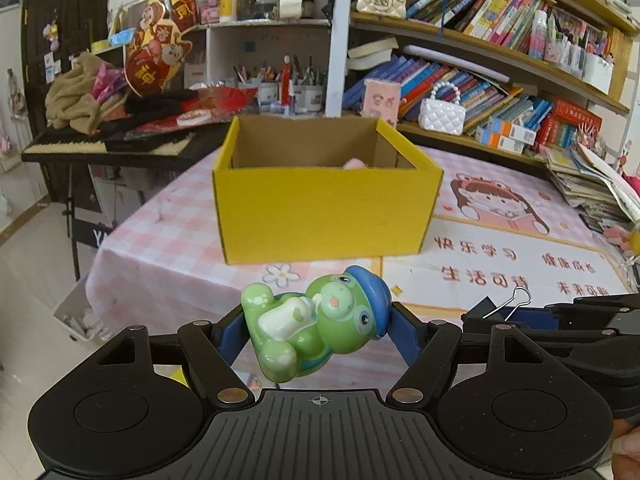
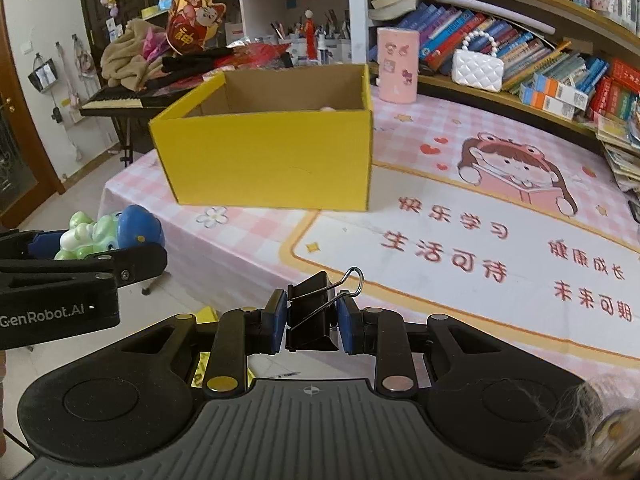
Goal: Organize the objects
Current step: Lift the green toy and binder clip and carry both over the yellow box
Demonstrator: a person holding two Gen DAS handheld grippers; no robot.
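Observation:
My left gripper (image 1: 316, 330) is shut on a green frog toy (image 1: 316, 326) with a blue cap, held sideways above the near edge of the table. My right gripper (image 2: 312, 322) is shut on a black binder clip (image 2: 312, 316) with wire handles. Ahead of both stands an open yellow cardboard box (image 1: 324, 208) (image 2: 272, 160) on the pink checked tablecloth (image 2: 248, 240). Something pink (image 1: 354, 164) shows just over the box's front wall. In the right wrist view the left gripper with the frog toy (image 2: 108, 234) is at the left; in the left wrist view the binder clip (image 1: 508, 306) shows at the right.
A pink cylinder (image 2: 398, 65) and a white quilted handbag (image 2: 478, 68) stand behind the box. Bookshelves (image 1: 500, 40) run along the right. A keyboard (image 1: 104, 146) piled with cloth and red items sits at the left. A stack of papers (image 1: 592, 184) lies at the table's right.

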